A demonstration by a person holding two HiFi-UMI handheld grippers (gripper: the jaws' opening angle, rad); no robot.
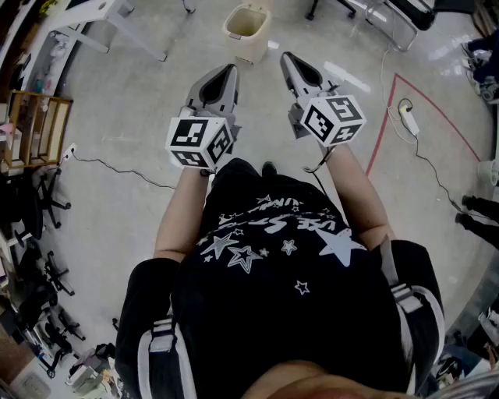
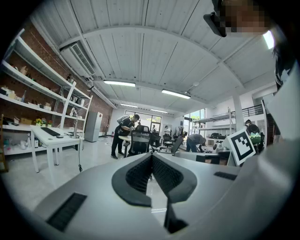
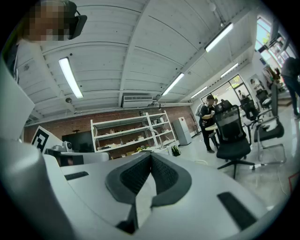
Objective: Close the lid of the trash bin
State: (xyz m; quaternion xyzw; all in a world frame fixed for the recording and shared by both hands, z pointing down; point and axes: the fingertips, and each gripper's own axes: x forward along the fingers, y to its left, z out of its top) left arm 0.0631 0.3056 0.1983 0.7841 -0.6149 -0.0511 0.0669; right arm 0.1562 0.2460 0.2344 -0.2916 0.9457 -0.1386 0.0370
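Note:
A cream trash bin (image 1: 248, 31) stands on the floor at the top middle of the head view; its top looks open and its inside shows. My left gripper (image 1: 231, 70) is held out in front of the person, its tip a short way below and left of the bin, jaws shut on nothing. My right gripper (image 1: 285, 56) points at the bin's right side, also shut and empty. Both gripper views tilt up toward the ceiling and do not show the bin; the left gripper (image 2: 151, 155) and right gripper (image 3: 150, 154) have their pads together.
A white desk (image 1: 101, 15) stands at the far left, with a wooden rack (image 1: 35, 128) and office chairs (image 1: 39, 203) along the left edge. A cable (image 1: 117, 167) crosses the floor. Red tape (image 1: 390, 109) and a power strip (image 1: 408, 117) lie at right. People (image 2: 123, 133) work farther off.

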